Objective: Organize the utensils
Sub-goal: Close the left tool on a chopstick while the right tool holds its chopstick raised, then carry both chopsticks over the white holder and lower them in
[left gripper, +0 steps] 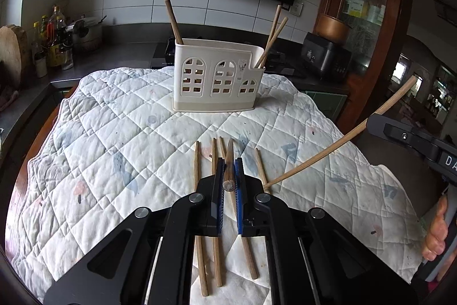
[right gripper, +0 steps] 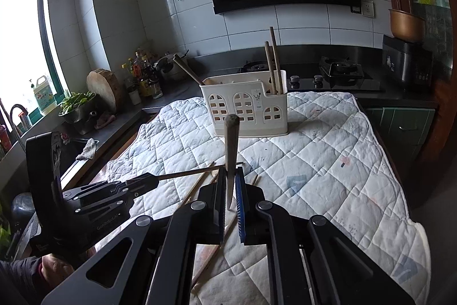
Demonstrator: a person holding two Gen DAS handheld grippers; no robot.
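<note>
**Left gripper holds one chopstick above the quilted desk**

The left gripper (left gripper: 229,176) has its fingers (left gripper: 219,176) closed on a dark-tipped chopstick (left gripper: 229,162), whose round butt end faces the camera between the pads. Below it, several loose chopsticks (left gripper: 197,190) lie side by side on the quilted cloth (left gripper: 114,147) covering the desk. Farther back on the cloth stands a cream utensil holder (left gripper: 217,79) with arched window cut-outs; one chopstick leans out of its left end and two out of its lower right compartment. At the right edge, the right gripper (left gripper: 371,120) holds a pale chopstick (left gripper: 328,150) that slants up to the right, its lower tip near the loose ones. A hand (left gripper: 435,233) shows beneath it.
</note>
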